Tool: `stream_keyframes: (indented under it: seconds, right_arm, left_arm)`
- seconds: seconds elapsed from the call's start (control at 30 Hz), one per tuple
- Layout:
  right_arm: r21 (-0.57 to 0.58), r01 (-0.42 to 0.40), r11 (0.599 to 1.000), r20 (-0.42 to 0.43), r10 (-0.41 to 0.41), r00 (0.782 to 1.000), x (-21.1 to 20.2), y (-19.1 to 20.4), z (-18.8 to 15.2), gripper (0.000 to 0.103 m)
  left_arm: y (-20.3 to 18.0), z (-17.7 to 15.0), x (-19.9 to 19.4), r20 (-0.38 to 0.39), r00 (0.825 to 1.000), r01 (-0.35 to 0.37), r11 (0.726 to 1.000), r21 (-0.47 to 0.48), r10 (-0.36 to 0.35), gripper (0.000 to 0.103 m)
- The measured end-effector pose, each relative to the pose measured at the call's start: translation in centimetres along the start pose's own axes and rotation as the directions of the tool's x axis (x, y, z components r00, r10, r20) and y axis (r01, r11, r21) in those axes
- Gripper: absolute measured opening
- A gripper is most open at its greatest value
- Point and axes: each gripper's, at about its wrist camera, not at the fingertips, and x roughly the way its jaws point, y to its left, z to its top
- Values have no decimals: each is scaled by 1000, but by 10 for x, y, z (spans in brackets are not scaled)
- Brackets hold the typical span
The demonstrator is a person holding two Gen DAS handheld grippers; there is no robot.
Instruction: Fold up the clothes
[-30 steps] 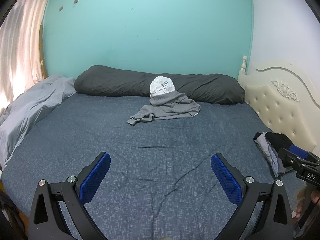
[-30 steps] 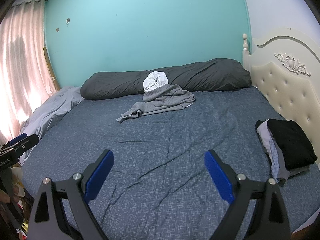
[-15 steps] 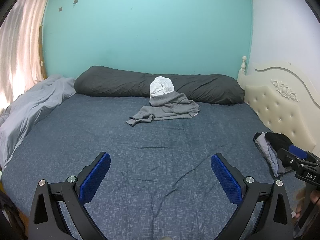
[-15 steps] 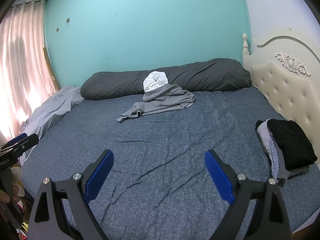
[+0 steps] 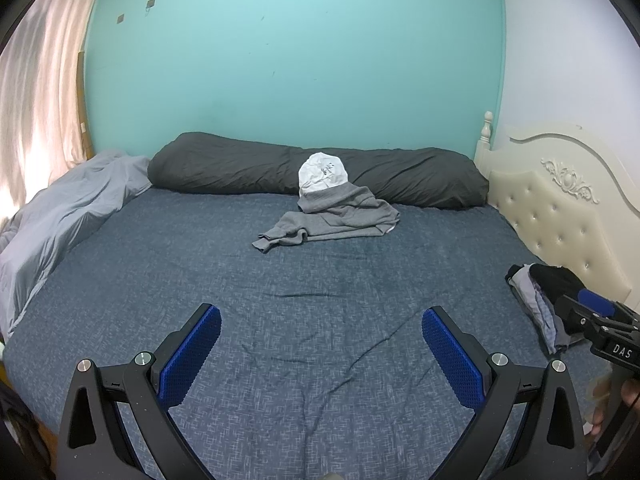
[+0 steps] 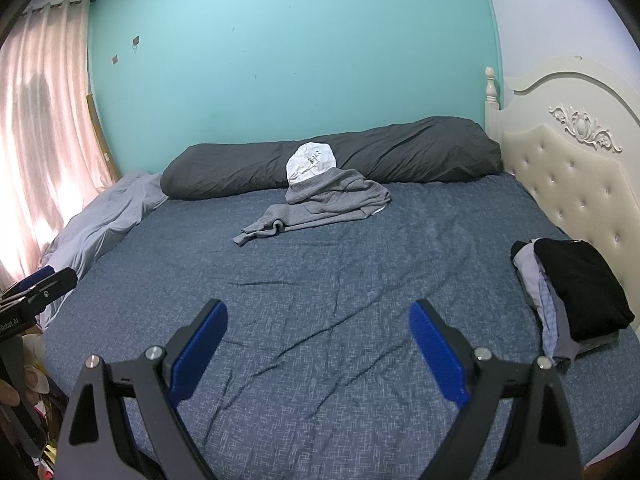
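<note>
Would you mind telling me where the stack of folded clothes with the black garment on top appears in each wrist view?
Left wrist: folded stack at far right edge, partly hidden behind the right gripper.
Right wrist: folded stack at right, fully visible beside the cream headboard.
Shared landmark: gray hoodie against the dark bolster.

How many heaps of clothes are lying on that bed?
2: a loose grey and white heap by the long dark pillow, and a folded stack beside the headboard. More garments may be hidden inside each.

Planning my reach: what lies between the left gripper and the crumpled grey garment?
Only bare, wrinkled blue bedsheet between the left gripper and the crumpled grey garment, per the left wrist view.
</note>
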Motion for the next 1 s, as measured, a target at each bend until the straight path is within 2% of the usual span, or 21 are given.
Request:
stream_keyframes:
  seconds: [1.0]
  right_arm:
    - [0,-4,1000,-15,4,1000,7,0,1,93]
  left_arm:
    - [8,-3,8,-7,1000,-5,1000,-15,5,103]
